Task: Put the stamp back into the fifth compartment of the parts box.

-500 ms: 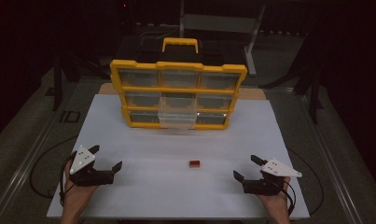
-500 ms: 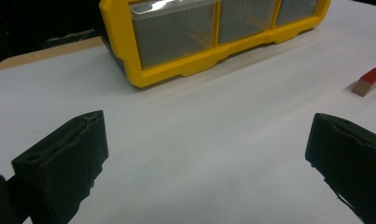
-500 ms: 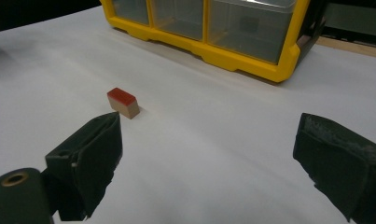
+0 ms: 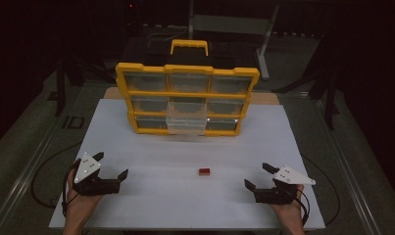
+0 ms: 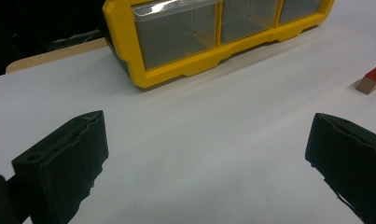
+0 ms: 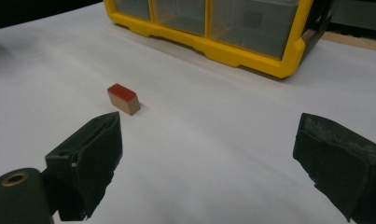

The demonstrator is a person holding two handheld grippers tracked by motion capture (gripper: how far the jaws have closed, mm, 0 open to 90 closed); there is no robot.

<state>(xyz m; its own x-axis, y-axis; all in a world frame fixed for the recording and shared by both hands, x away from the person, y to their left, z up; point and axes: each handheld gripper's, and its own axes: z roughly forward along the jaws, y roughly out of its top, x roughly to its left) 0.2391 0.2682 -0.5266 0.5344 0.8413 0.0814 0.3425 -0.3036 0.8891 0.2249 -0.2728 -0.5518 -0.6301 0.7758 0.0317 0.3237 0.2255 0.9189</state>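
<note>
A small rectangular block with a red top and tan wooden sides (image 4: pixel 204 171) lies flat on the white sheet covering the worktop (image 4: pixel 151 196), roughly midway between the two grippers and somewhat nearer the person than the organiser. Nothing touches it. In the right gripper view the small block (image 6: pixel 123 99) sits just beyond the tip of one black finger, off to that side and outside the gap. In the left gripper view the block (image 5: pixel 371 79) shows near the picture's edge, well apart from both fingers.

The right gripper (image 4: pixel 256 177) rests low over the sheet at the person's right, its fingers (image 6: pixel 337 158) spread wide with bare white sheet between them. The left gripper (image 4: pixel 111 164) rests at the person's left, well apart from the block, its fingers (image 5: pixel 64 161) likewise spread wide and pinching nothing. Each carries a grey three-cornered plate on top, and a hand holds each from the near edge.

Farther back stands a yellow plastic organiser case with clear drawers in three rows (image 4: pixel 187 94), upright on the sheet, a yellow handle at its top. The clear drawer in the middle of the bottom row (image 4: pixel 186 123) is pulled out toward the person, jutting past the yellow frame. The surroundings beyond the worktop are dark.
</note>
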